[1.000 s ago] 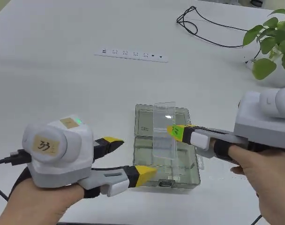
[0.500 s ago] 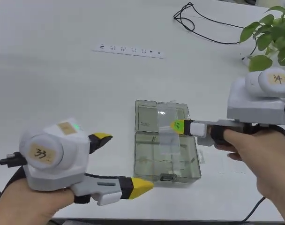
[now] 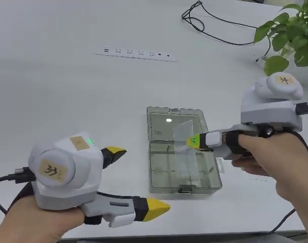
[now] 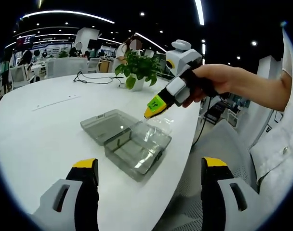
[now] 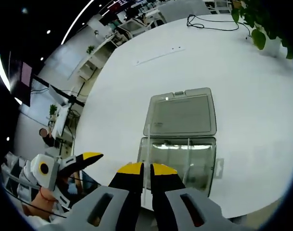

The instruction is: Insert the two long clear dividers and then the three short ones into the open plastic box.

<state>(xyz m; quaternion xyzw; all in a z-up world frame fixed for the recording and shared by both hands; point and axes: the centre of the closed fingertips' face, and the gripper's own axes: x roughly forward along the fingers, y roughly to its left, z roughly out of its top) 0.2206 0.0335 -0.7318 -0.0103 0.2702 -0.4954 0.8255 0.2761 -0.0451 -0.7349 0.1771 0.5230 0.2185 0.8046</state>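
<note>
The bench (image 3: 68, 101) lies bare left of the open box (image 3: 166, 189) and far up to the power strip (image 3: 136, 52). Above the box, the right tool (image 3: 193, 142) clamping a clear divider (image 3: 183, 132) blocks entry. A plant (image 3: 288, 30) and cable (image 3: 187, 18) crowd the far right.

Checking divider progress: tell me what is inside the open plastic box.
One clear divider, held by the right tongs, slants down into the open plastic box; the rest looks bare. Whether its lower edge is seated cannot be told.
</note>
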